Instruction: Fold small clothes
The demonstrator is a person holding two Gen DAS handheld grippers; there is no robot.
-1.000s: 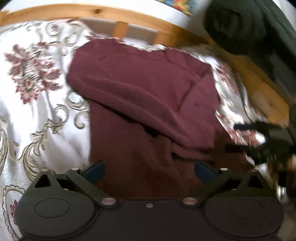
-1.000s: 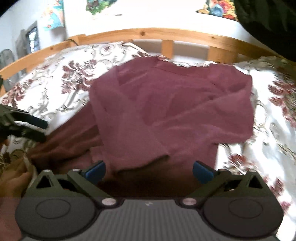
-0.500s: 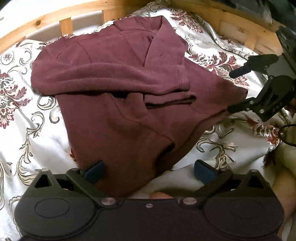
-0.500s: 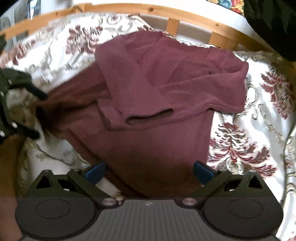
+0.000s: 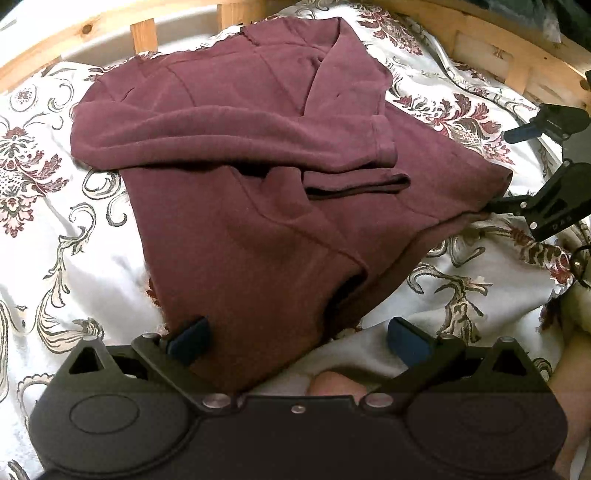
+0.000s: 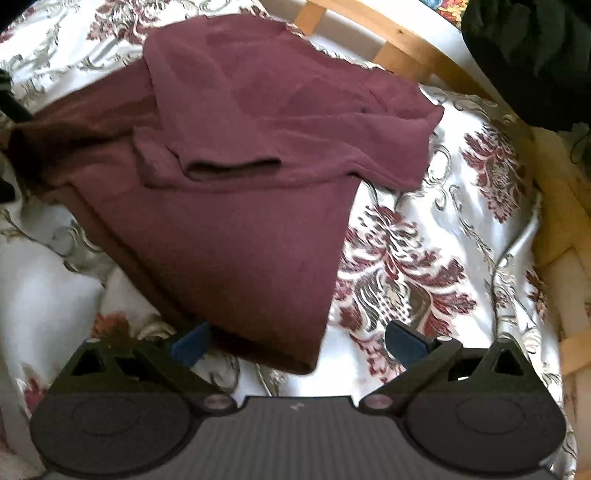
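Note:
A maroon long-sleeved top (image 5: 258,206) lies on a floral bedspread, both sleeves folded across its chest. It also shows in the right wrist view (image 6: 240,184). My left gripper (image 5: 299,341) is open, its jaws wide apart over the top's bottom hem corner. My right gripper (image 6: 297,341) is open over the other bottom hem corner. The right gripper also shows in the left wrist view (image 5: 517,170), open at the hem's far corner. Neither holds the cloth.
The white bedspread (image 5: 55,229) with red flowers and scrolls covers the bed. A wooden bed rail (image 5: 140,33) curves behind the top; it also shows in the right wrist view (image 6: 406,48). A dark green bundle (image 6: 528,55) sits beyond the rail.
Both grippers have pulled back from the sleeves toward the hem. The views now take in the whole top, with its bottom corners between the open jaws.

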